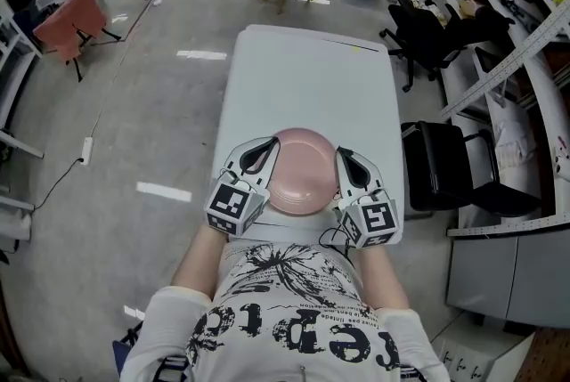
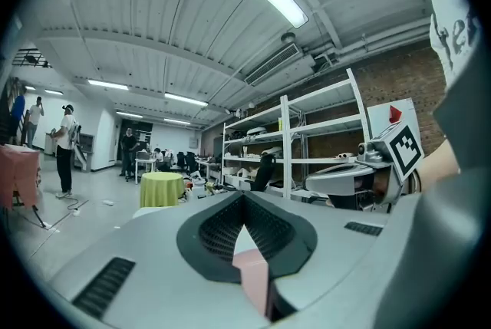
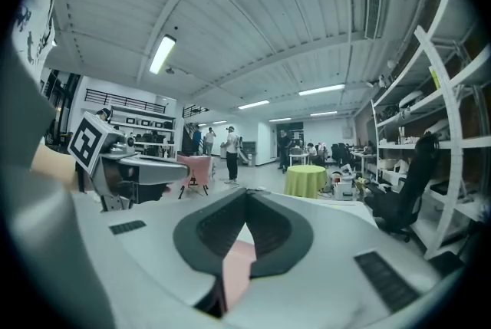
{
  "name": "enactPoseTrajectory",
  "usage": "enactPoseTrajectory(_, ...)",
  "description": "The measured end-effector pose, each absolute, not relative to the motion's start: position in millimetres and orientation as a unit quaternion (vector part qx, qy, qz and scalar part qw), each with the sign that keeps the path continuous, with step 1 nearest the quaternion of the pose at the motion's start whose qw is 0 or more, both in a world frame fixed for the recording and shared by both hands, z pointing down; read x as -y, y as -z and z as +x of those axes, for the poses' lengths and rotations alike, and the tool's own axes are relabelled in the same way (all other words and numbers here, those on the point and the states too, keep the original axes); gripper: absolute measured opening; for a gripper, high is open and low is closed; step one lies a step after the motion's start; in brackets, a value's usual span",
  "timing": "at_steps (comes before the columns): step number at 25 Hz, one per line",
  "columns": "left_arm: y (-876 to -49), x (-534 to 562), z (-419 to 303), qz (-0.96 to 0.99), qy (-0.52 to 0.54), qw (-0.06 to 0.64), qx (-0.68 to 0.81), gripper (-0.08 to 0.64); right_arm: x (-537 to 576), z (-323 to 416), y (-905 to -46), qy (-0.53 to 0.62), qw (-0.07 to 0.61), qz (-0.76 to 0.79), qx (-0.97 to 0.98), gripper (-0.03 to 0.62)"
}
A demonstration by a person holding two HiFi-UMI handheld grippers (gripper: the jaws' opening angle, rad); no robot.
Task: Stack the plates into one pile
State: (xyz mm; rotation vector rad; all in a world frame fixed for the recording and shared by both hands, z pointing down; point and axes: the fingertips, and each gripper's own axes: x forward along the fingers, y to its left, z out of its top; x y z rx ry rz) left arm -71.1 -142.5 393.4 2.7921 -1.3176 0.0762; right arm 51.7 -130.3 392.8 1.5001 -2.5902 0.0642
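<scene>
Seemingly you're between steps: left gripper point(image 1: 272, 144) and right gripper point(image 1: 339, 154), fingers pressed together, flank the pink plate point(image 1: 303, 174) at the surface's point(image 1: 307, 73) near edge; the next move needs another plate.

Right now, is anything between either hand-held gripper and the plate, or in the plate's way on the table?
Nothing visible is. The left hand-held gripper and the right hand-held gripper are each shut on opposite rims of the pink plate. Nothing else shows on the white table, not even a second plate.
</scene>
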Motion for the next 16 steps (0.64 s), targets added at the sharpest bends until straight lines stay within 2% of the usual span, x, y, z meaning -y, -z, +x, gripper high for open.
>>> enactPoseTrajectory(16, -407, 141, -64, 0.909, -0.049, 0.035, 0.412, 0.002, 133, 48, -407, -0.034, 0.083, 0.498, 0.863, 0.005)
